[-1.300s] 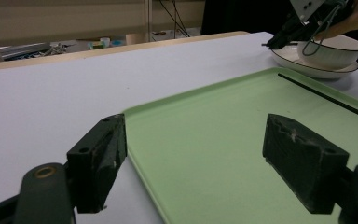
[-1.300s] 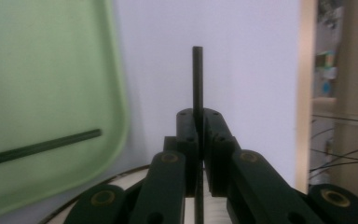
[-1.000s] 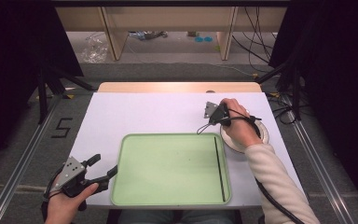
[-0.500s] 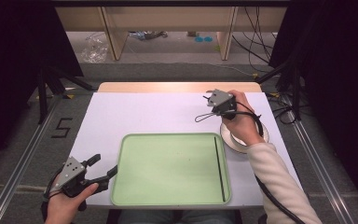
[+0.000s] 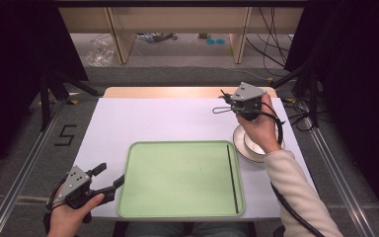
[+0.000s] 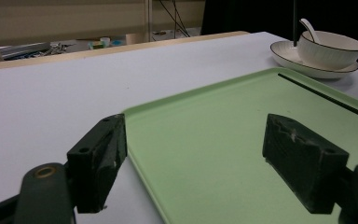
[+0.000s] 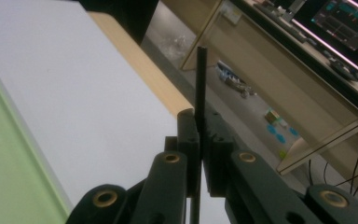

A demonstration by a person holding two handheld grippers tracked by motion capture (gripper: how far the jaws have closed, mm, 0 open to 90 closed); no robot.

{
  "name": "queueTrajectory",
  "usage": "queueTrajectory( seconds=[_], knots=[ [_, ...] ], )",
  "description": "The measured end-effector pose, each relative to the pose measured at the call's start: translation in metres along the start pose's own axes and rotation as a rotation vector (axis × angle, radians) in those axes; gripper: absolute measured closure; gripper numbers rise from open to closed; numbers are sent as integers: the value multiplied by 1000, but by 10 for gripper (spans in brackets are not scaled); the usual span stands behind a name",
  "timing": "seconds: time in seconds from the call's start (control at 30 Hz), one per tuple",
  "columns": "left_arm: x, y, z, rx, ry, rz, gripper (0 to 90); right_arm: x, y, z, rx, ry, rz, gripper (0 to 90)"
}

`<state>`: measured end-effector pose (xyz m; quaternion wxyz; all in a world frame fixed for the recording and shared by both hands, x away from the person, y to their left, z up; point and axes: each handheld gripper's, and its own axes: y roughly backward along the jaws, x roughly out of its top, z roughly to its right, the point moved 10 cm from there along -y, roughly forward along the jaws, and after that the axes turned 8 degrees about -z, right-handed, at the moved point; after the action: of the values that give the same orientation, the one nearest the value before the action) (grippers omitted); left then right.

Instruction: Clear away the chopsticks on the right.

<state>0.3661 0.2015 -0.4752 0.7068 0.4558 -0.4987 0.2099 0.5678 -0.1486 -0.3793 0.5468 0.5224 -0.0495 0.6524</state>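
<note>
Right hand-held gripper (image 5: 229, 101) is up over the far right of the bench (image 5: 168, 118), beyond the plate (image 5: 242, 148), jaws pinched together on a thin black chopstick (image 7: 200, 79). In the right gripper view the stick runs straight through the pinch and sticks out well past the jaw tips, in line with the jaws. In the left gripper view it reads as a near-vertical dark line (image 6: 294, 23) above the plate's near rim. From the high view I can't make the stick out clearly.

Key relation: the drop zone looks like the green tray (image 5: 177, 143), which lies toward the person and to the left of the right hand. A matching chopstick (image 5: 232, 177) already lies flat on it along the right edge, long axis running near to far. My read: the held stick has to come back toward the person and lie down parallel, just beside that one. The right hand is far nearer to that strip than the left.

Left hand-held gripper (image 5: 109, 175) sits at the tray's near-left corner, jaws wide apart, nothing between them, low over the tray rim.

Stick itself: slim, straight, matte black, uniform; likely to roll or pivot in the pinch.

Bowl (image 6: 331, 49) with spoon (image 6: 307, 28) sits on the plate, just right of the tray.
</note>
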Motion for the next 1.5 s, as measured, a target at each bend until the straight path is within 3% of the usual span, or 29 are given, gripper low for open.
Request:
queueTrajectory(
  seconds=[0.2, 0.57, 0.83, 0.97, 1.13, 1.27, 1.5],
  knots=[
    [0, 0, 0, 0, 0, 0, 219, 6, 6, 4, 9, -84, 51, 881],
    [0, 0, 0, 0, -1, 1, 219, 21, 18, 5, 43, -189, 133, 882],
    [0, 0, 0, 1, 0, 0, 218, 21, 21, 4, 93, -317, 125, 881],
    [0, 0, 0, 1, 0, 1, 219, 21, 22, 6, 82, -363, 115, 882],
    [0, 0, 0, 0, -1, 0, 219, 18, 22, 4, 99, -433, 61, 882],
    [0, 0, 0, 0, 0, 0, 218, 15, 22, -1, 119, -524, 5, 881],
    [0, 0, 0, 0, 1, 0, 218, -3, 14, -11, 132, -644, -183, 881]
  ],
)
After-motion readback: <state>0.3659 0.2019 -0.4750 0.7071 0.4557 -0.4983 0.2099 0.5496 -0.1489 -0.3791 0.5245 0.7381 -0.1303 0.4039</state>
